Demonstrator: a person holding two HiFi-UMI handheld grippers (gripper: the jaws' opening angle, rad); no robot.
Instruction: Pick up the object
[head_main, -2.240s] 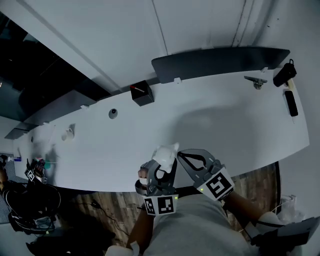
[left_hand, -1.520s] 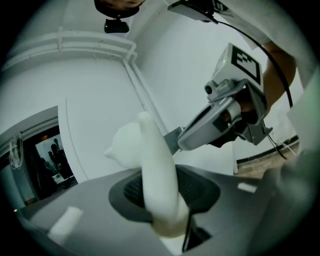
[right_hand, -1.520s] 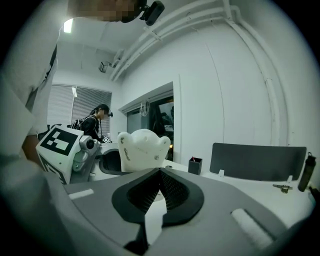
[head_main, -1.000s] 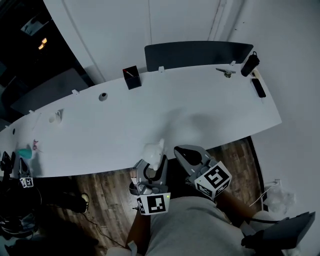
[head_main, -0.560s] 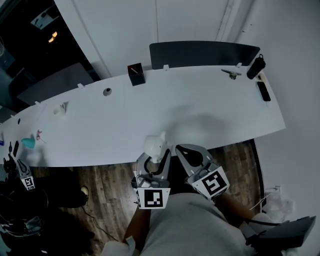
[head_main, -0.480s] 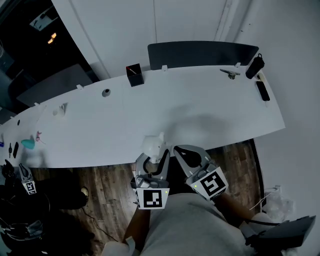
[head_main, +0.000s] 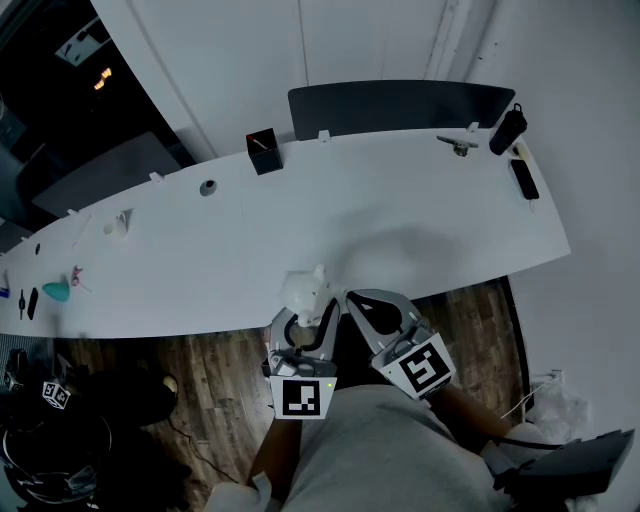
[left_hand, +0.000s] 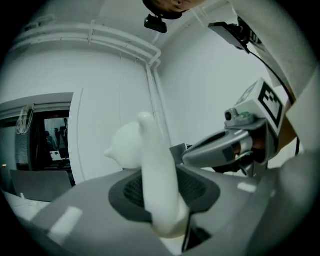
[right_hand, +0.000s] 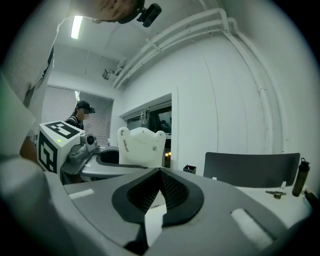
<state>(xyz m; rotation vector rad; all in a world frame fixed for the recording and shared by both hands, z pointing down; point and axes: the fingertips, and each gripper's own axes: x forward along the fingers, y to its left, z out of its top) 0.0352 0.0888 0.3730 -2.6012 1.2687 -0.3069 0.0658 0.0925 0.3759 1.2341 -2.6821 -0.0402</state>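
Note:
A white plastic object (head_main: 304, 291) with a rounded body and a small spout is held up over the front edge of the long white table (head_main: 400, 220). My left gripper (head_main: 308, 318) is shut on it. In the left gripper view the white object (left_hand: 152, 170) stands upright between the grey jaws of the left gripper (left_hand: 165, 200), which grip its lower part. My right gripper (head_main: 354, 302) hangs just to the right of it, shut and empty. In the right gripper view the jaws of the right gripper (right_hand: 160, 175) meet with nothing between them, and the white object (right_hand: 141, 145) shows to the left.
On the table's far side stand a black box (head_main: 263, 152), a dark panel (head_main: 400, 105), a black bottle (head_main: 505, 130), a flat black device (head_main: 524, 180) and a small metal part (head_main: 457, 146). Small items (head_main: 117, 225) lie at the left end. Wood floor lies below the table edge.
Both grippers stay close to the body at the table's front edge, the left one still holding the white object. Only the head view has shifted a little.

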